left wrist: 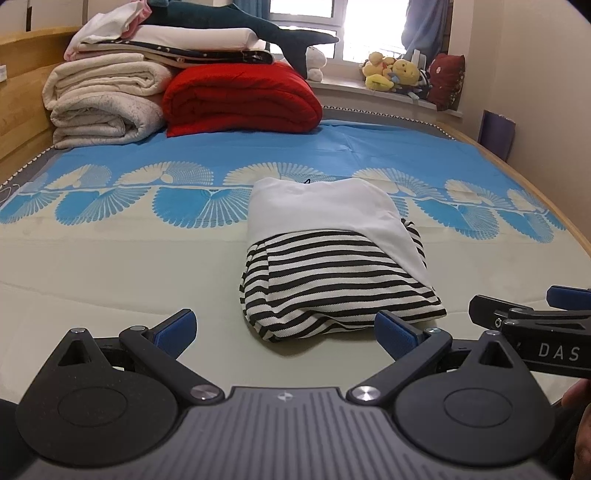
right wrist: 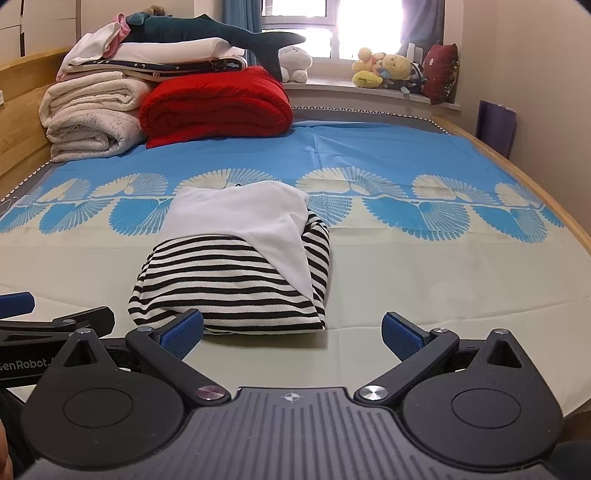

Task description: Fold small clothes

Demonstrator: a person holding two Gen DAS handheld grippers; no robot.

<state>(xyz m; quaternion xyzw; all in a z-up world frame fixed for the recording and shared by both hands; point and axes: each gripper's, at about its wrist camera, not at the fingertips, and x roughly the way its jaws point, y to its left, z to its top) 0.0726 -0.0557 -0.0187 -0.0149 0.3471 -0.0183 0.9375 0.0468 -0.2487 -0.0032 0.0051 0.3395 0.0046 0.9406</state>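
A folded black-and-white striped garment lies on the bed sheet, with a white fabric panel folded over its far part. My left gripper stands open just in front of the bundle's near edge, nothing between its blue pads. My right gripper is open too, with its left pad close to the bundle's near right corner. Each gripper shows at the edge of the other's view: the right one, the left one.
At the head of the bed, cream blankets and a red quilt are stacked, with folded linens and a plush shark on top. Soft toys sit on the windowsill. The wooden bed rim curves along the right, beside a wall.
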